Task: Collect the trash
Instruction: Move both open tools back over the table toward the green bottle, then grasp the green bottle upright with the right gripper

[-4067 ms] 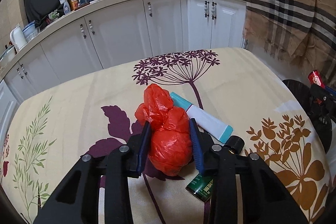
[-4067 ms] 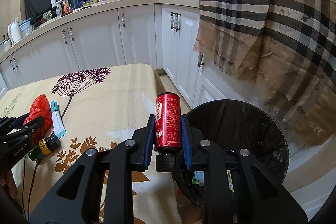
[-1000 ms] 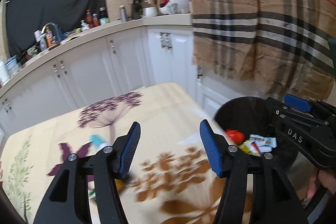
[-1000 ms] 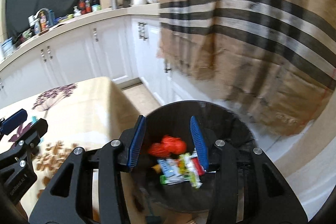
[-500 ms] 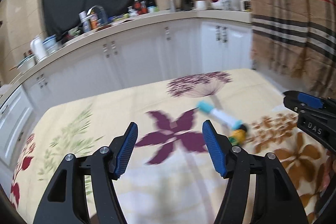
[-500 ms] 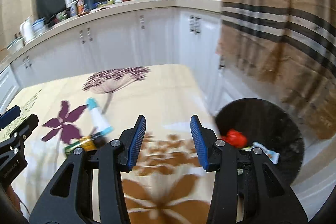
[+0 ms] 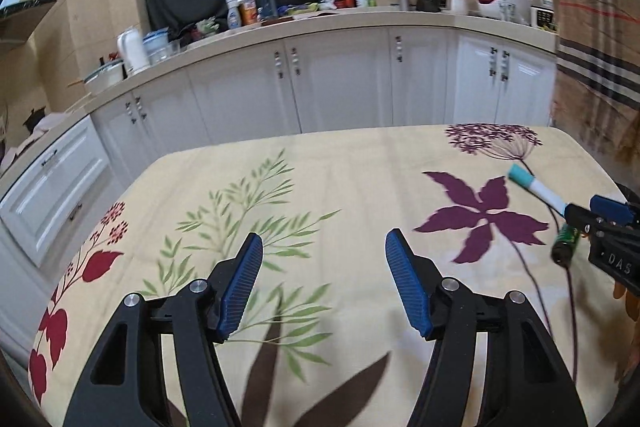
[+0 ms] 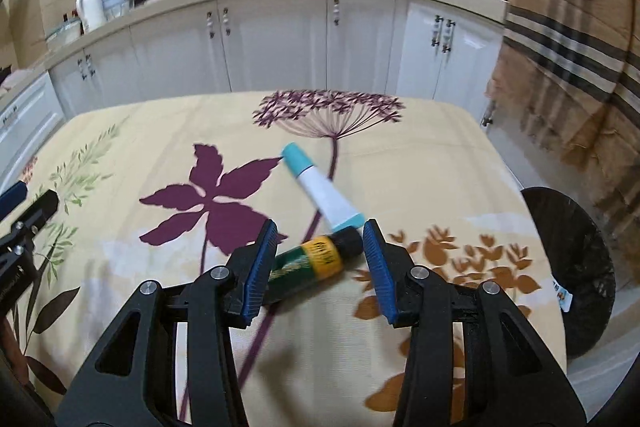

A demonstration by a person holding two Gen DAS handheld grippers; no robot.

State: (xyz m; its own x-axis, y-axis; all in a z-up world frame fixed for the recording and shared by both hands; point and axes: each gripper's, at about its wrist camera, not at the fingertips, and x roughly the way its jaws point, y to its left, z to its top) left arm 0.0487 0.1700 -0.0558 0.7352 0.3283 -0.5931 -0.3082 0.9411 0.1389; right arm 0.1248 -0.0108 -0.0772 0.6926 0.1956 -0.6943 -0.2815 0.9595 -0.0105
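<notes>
A small green-and-yellow bottle (image 8: 316, 259) with a black cap lies on the flowered tablecloth (image 8: 420, 163). It sits slantwise between the fingers of my right gripper (image 8: 319, 233), which is open; the pads do not press on it. Just beyond the bottle lies a white tube with teal ends (image 8: 320, 187). My left gripper (image 7: 323, 247) is open and holds nothing, over the green leaf print further left. In the left wrist view the tube (image 7: 536, 189) and bottle (image 7: 566, 245) are far right, beside the right gripper's fingers (image 7: 608, 211).
A black trash bin (image 8: 568, 267) stands off the table's right edge, with a bit of wrapper visible inside. White cabinets (image 7: 340, 87) and a cluttered counter run behind the table. A plaid cloth (image 8: 580, 47) hangs at right.
Both grippers have swung left, from over the bin back over the table. The red bag and can left the grippers earlier. The bottle now lies between the right gripper's fingers.
</notes>
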